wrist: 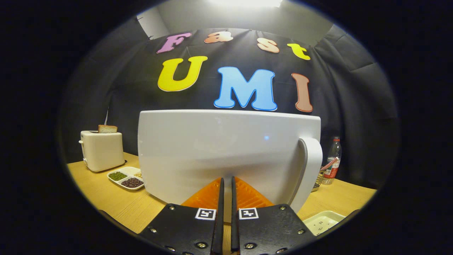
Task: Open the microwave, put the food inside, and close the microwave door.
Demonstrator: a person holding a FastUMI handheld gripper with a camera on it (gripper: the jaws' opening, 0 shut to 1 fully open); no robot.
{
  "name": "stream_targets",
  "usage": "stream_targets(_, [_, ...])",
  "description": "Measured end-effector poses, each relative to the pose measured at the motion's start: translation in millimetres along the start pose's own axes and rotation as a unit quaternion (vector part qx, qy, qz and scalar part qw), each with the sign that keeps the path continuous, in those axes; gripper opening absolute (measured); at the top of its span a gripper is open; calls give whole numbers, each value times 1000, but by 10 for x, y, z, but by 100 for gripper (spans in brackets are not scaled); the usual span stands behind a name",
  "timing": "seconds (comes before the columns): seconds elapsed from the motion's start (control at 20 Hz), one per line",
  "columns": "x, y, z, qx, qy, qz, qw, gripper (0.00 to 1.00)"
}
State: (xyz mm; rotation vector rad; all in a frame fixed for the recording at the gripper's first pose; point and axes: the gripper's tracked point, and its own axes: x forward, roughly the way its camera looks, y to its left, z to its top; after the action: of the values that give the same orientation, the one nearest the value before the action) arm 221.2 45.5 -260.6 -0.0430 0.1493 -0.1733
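Facing the microwave (219, 148) square on: big white body on the wooden table (116, 205), door looks closed and flush, vertical handle (311, 166) on its right side. My read is we're either at step one, door not yet opened, or at the very end after closing; can't tell which from this. No food visible in the jaws, and the inside of the oven is hidden behind the door.

If it's the opening step, the next move calls for shifting right to that handle, spreading the jaws enough to straddle it, then pulling on an arc around the left hinge. Handle sits proud of the door, so there should be room to hook behind it.

Gripper (226, 182): jaws nearly together, just a narrow slit between them, nothing clamped. Tips sit low against the door's front, centre-bottom; touching or just short, can't say. They're well left of the handle.

Other stuff, smaller: toaster (102, 150) with a bread slice (107, 129) sticking out, left of the microwave. Divided dish (127, 178) of beans in front of it. Pale tray (324, 221) on the table near right, possibly the food's tray, contents unclear. Bottle (333, 161) behind the handle side.
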Motion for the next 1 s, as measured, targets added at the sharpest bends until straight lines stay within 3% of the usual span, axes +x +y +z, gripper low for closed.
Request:
stream_targets(0.4, [516,-126,-57,-1,20,-5,1000,9])
stream_targets(0.6, [566,-91,-45,-30,4,-7,1000,13])
stream_targets(1.0, [567,-104,-154,0,51,7,999,16])
